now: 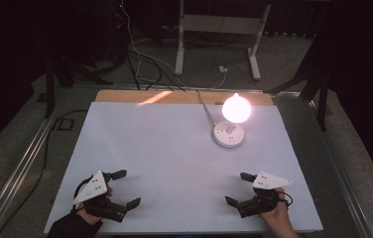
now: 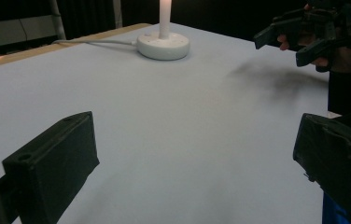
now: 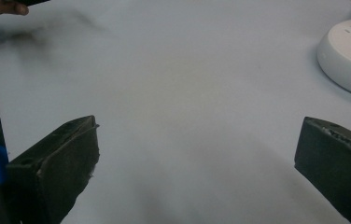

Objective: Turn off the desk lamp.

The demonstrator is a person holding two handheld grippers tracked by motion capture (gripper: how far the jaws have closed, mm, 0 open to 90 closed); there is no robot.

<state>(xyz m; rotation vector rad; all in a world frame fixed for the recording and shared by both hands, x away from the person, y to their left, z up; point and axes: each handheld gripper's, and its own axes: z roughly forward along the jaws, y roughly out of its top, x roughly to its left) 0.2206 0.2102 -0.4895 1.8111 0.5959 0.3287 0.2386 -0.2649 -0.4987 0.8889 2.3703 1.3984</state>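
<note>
Your left gripper [image 1: 129, 187] at near-left of white table sheet [image 1: 164, 148], jaws spread wide, nothing between, hovering over bare sheet. In left gripper view, both black jaws frame bare sheet. Lamp [image 1: 230, 124] stands far right of centre, well apart from both grippers: lit globe bulb [image 1: 236, 108] on round white base [image 2: 163, 45], cable [image 1: 205, 106] running back off table. Your right gripper [image 1: 239, 188] at near-right, jaws also wide apart, holding nothing; lamp base sits ahead, off right jaw, in right gripper view.
</note>
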